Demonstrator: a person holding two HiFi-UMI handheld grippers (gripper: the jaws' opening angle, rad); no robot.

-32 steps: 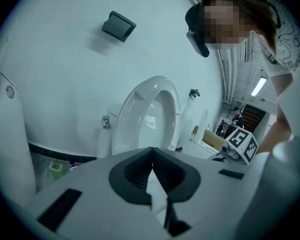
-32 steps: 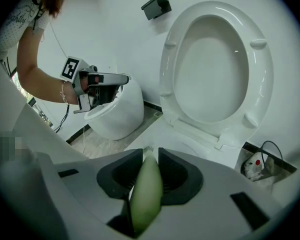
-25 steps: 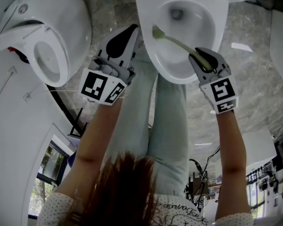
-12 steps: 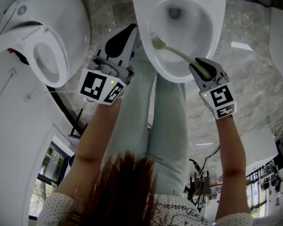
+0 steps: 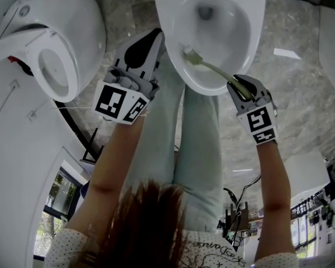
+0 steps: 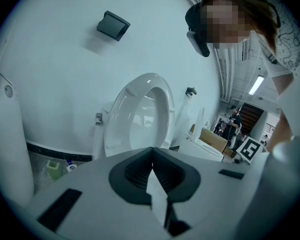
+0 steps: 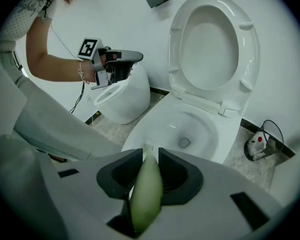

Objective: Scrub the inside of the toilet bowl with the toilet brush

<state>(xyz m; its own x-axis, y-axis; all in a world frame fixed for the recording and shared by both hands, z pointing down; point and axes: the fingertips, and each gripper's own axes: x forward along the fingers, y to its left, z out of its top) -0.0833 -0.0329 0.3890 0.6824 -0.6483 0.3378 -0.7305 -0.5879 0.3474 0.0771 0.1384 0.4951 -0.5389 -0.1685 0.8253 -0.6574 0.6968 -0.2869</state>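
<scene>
1. Two hand-held grippers, one toilet brush, one open toilet, seen from the head view and both gripper views.
2. Right gripper (image 5: 238,84) (image 7: 150,171): jaws clamped on the pale green handle of the toilet brush (image 5: 212,67) (image 7: 146,194), which runs out between them toward the bowl.
3. Brush head (image 5: 188,53): inside the toilet bowl (image 5: 234,41) (image 7: 200,116), against the inner wall on the person's left, just under the rim and well apart from the drain (image 5: 205,13).
4. Seat and lid (image 7: 210,44): raised upright behind the bowl.
5. Left gripper (image 5: 148,46) (image 6: 152,166): jaws pressed together with nothing between them, held outside the bowl, just beside its left rim.
6. Second toilet (image 5: 72,38) (image 7: 122,96): further left, apart from the first.
7. Person's legs (image 5: 195,144): light trousers, in front of the bowl.
8. Floor (image 5: 301,94): grey, marbled.
9. Small red-and-white item with a cable (image 7: 259,143): on the floor right of the bowl.
</scene>
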